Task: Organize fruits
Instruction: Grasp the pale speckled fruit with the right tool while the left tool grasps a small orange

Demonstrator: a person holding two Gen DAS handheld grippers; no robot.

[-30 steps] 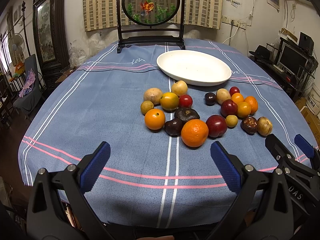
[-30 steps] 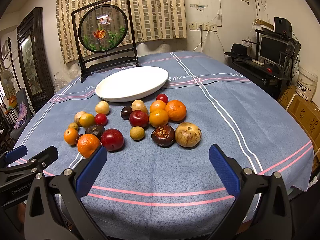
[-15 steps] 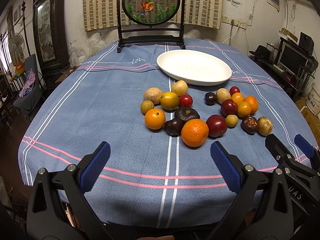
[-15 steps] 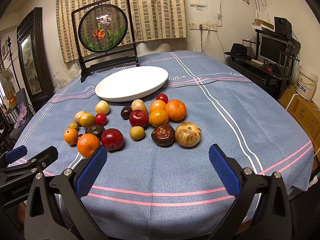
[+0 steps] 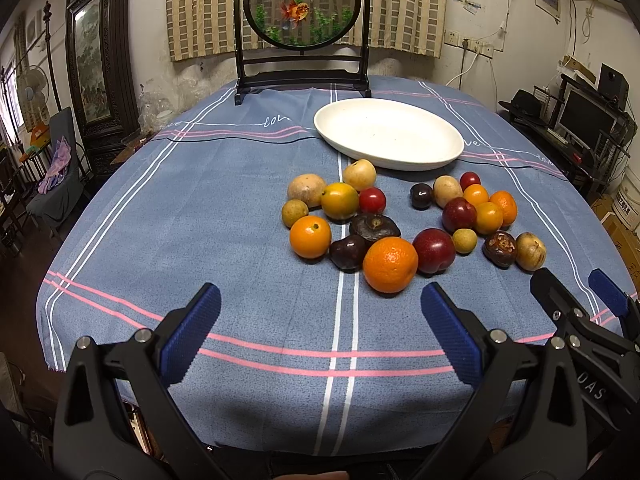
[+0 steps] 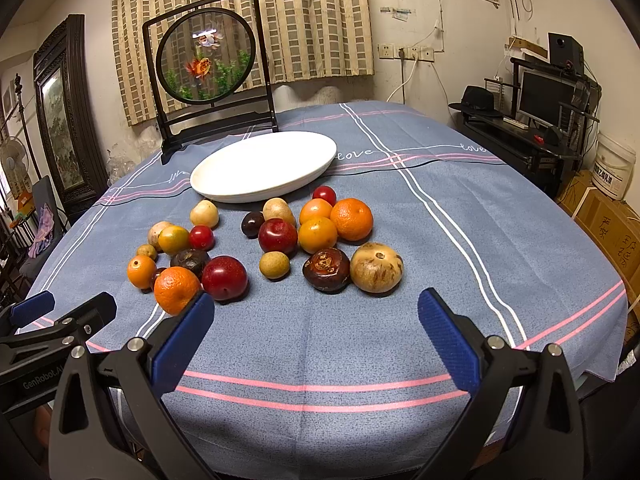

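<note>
The left hand-held gripper (image 5: 320, 312) hung wide open over the near edge of the counter (image 5: 180, 208), its blue pads holding nothing, and the right hand-held gripper (image 6: 316, 320) hung beside it, equally wide open and empty. The fruits (image 5: 400, 220) lay loose on the blue striped cloth ahead of both, none of them between the fingers. A big orange (image 5: 390, 265) sat nearest the left hand-held gripper, just past its right finger, touching a red plum (image 5: 434, 250). Ahead of the right hand-held gripper lay a dark brown fruit (image 6: 327, 270) touching a tan one (image 6: 376, 267). Behind the fruits stood an empty white plate (image 6: 262, 166), with a goldfish screen (image 6: 206, 62) at the far edge
</note>
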